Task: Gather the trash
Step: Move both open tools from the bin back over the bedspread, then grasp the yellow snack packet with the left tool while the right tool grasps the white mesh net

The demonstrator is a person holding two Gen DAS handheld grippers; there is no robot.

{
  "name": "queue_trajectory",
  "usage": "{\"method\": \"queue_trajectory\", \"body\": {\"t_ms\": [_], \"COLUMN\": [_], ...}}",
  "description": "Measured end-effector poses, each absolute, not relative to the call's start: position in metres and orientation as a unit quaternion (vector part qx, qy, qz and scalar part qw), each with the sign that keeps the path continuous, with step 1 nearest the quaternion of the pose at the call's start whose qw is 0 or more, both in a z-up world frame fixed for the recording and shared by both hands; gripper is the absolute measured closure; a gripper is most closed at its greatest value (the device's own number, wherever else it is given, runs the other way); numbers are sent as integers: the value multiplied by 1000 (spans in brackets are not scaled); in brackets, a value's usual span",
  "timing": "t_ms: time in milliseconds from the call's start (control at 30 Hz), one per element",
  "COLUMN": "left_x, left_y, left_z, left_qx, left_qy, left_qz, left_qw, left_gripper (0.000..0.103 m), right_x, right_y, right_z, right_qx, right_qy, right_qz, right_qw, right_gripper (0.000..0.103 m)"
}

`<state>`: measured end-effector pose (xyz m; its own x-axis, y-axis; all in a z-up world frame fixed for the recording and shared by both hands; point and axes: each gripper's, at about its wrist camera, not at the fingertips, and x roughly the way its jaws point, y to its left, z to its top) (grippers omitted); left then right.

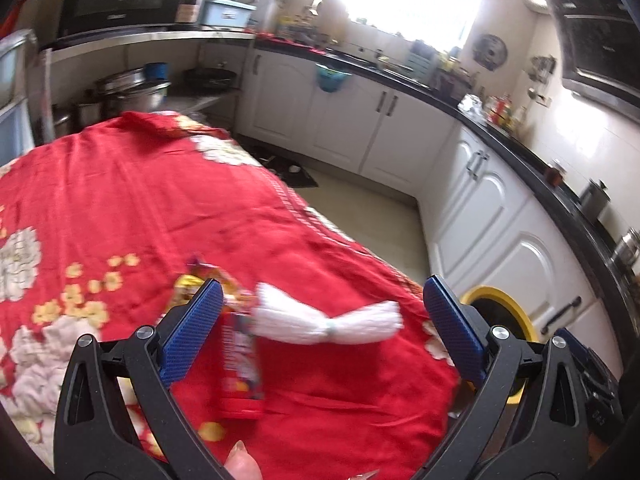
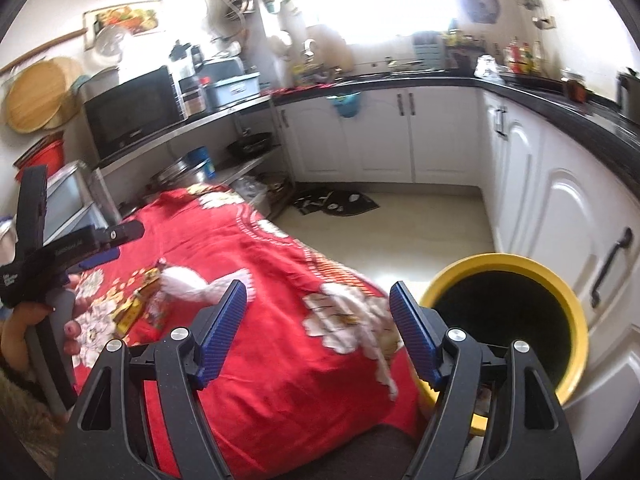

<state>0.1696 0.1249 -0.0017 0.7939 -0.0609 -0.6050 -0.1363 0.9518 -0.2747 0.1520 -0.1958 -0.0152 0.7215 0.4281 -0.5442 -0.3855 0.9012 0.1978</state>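
Both tongs (image 1: 322, 300) (image 2: 318, 308) agape, white wad (image 1: 328, 320) between

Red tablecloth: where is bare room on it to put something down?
The far half of the red tablecloth, beyond the white tassel bundle, lies bare. So does the near strip right of the red packet. It is crowded around the yellow wrappers, close to the left tongs.

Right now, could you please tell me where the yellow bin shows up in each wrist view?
Left wrist view: the yellow bin is at lower right, mostly hidden behind the right finger of the left tongs.
Right wrist view: it is at lower right, its dark mouth open, beside the table edge.
Shared landmark: the white tissue bundle on the red tablecloth.
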Motion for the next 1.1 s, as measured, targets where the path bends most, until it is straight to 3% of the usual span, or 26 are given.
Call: {"method": "queue_trajectory", "body": {"t_ms": [500,1100], "left_x": [140,131], "left_y": [216,234], "left_z": [-12,-42], "left_qx": [-191,-189], "left_qy": [316,351], "left_qz": [103,106], "left_qw": [924,911], "left_gripper": [11,11], "right_x": [150,148], "right_y": [-111,-59], "right_z": [-31,-50], "right_qx": [-27,-103], "right_qy": [326,323], "right_qz": [294,333], "right_qw": [898,880], "right_gripper": [32,32]}}
